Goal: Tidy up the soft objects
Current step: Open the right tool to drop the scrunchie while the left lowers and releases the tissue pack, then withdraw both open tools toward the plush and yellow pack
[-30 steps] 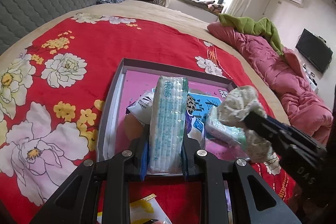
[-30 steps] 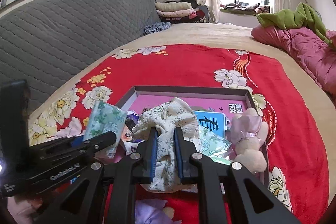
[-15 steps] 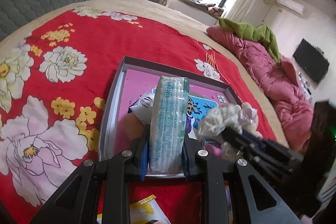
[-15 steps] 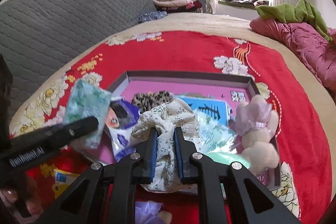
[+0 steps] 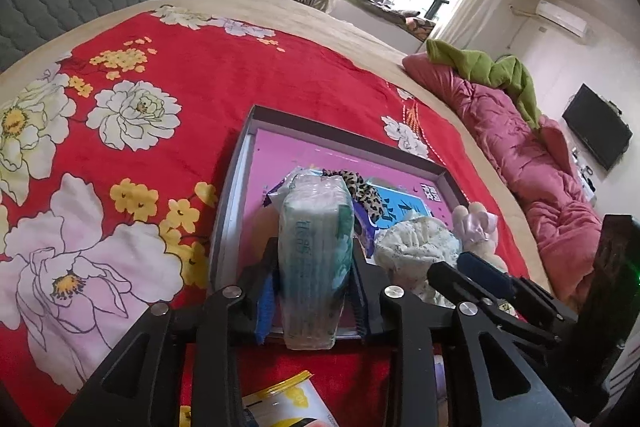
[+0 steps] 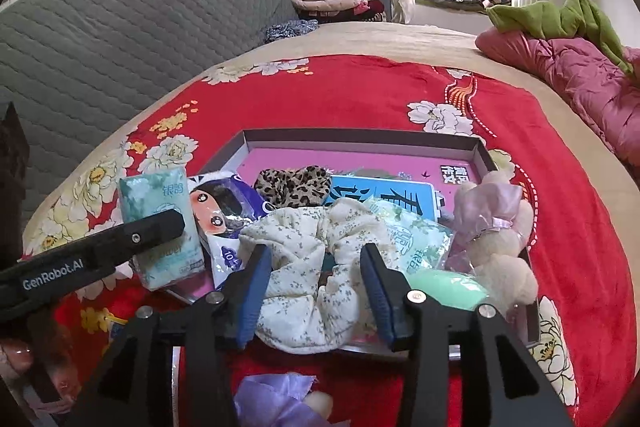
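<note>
A grey box lid with a pink floor (image 5: 320,155) (image 6: 360,151) lies on the red floral bed. My left gripper (image 5: 314,283) is shut on a green-white tissue pack (image 5: 316,259) (image 6: 160,227) above the box's near left corner. My right gripper (image 6: 316,287) is open, its fingers either side of a cream floral scrunchie (image 6: 316,267) (image 5: 416,247) that rests in the box. Also in the box are a leopard scrunchie (image 6: 296,185), a cartoon-face wipes packet (image 6: 220,219), a blue card (image 6: 384,195), a small tissue pack (image 6: 412,239) and a pink-bowed plush toy (image 6: 500,235).
A purple ribbon item (image 6: 276,399) lies on the bed in front of the box. A yellow-white packet (image 5: 280,403) lies under my left gripper. A pink quilt with a green blanket (image 5: 532,147) lies along the right. A grey headboard (image 6: 120,35) stands to the left.
My right gripper has opened and let go of the cream scrunchie, which now rests in the box. My left gripper still holds the tissue pack and has tilted it down toward the box.
</note>
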Tool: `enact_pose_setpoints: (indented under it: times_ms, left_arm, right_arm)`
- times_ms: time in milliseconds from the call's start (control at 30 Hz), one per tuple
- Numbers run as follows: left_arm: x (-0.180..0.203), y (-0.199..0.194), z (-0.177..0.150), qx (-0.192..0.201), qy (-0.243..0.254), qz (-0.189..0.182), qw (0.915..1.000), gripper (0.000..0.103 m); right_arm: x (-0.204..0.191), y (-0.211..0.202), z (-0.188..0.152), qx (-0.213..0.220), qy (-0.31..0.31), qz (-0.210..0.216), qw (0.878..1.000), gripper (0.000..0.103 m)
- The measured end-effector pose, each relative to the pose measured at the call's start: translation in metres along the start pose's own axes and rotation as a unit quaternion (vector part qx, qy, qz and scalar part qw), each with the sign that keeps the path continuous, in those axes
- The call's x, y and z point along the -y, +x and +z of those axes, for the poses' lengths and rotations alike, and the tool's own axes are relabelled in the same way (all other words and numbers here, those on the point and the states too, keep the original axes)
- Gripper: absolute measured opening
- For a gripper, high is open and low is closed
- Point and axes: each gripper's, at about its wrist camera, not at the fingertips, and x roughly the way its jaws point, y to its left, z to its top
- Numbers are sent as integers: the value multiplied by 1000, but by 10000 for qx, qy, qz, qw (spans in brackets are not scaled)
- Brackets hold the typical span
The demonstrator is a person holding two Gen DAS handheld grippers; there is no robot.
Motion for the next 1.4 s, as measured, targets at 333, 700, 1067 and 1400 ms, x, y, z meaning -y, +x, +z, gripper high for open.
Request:
enact_pose_setpoints:
  times_ms: [333, 700, 1067, 1400]
  left_arm:
    - [-14, -11, 5, 223, -130, 213, 9994, 58]
    - [-14, -21, 4, 266, -34, 311, 9992, 62]
    - [-2, -36, -1, 322, 108, 333, 9989, 68]
    - [10, -50, -8, 326, 245, 391, 9984, 73]
  right_arm:
    - [7, -11, 2, 105, 155, 10, 9998, 46]
    - [9, -26, 6, 226, 161, 14, 9996, 52]
    - [15, -46, 9, 407, 187, -60, 9990, 60]
    - [23, -65, 6, 478, 256, -158, 9984, 66]
